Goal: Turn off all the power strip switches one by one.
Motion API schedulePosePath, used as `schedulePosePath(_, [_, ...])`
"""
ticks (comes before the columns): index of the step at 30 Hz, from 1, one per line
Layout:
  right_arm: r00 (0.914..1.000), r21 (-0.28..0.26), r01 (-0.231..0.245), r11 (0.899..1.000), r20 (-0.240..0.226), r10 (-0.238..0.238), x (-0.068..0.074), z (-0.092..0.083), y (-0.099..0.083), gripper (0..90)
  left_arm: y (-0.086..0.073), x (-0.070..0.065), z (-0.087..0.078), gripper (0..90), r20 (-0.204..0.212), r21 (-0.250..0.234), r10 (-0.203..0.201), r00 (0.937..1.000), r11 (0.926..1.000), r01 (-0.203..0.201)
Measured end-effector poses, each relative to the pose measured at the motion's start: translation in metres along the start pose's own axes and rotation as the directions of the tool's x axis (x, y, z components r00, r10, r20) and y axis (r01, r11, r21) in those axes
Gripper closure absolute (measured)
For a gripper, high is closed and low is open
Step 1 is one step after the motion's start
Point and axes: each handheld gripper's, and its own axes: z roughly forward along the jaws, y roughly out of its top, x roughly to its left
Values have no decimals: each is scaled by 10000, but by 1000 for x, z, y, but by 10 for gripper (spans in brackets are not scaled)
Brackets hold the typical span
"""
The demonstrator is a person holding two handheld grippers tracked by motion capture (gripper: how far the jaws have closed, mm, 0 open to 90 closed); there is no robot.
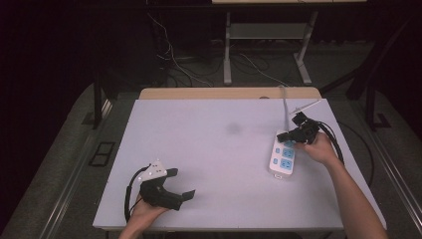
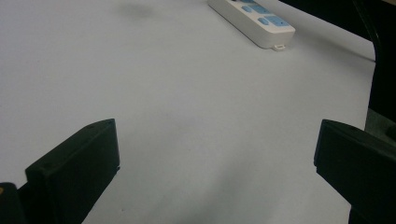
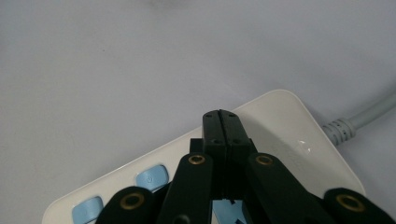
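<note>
The left gripper rests idle at the near table edge, jaws spread wide over nothing; well ahead, the right gripper presses its closed jaws onto the white power strip, apparently working a switch, on a pale table, dark room beyond

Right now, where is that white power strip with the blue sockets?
In the high view the power strip lies on the table's right side, under the right claw, its grey cord running toward the far edge.

The person's left black two-jaw gripper is resting low with jaws spread wide. The right black gripper is reaching forward, jaws pressed together.
</note>
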Motion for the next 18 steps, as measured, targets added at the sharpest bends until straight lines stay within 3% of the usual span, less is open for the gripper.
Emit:
schedulePosePath(12, [9998, -176, -162, 9997, -109, 160, -1, -1, -2, 900, -1, 2, 1, 0, 2, 26, -74, 10000, 10000, 74])
schedulePosePath(13, [9993, -377, -267, 9989, -287, 256, -2, -3, -1, 900, -1, 2, 1, 0, 4, 31, -82, 10000, 10000, 82])
schedulePosePath(18, [9994, -204, -267, 9994, -229, 262, -1, -4, -1, 900, -1, 2, 1, 0, 7, 27, -90, 10000, 10000, 90])
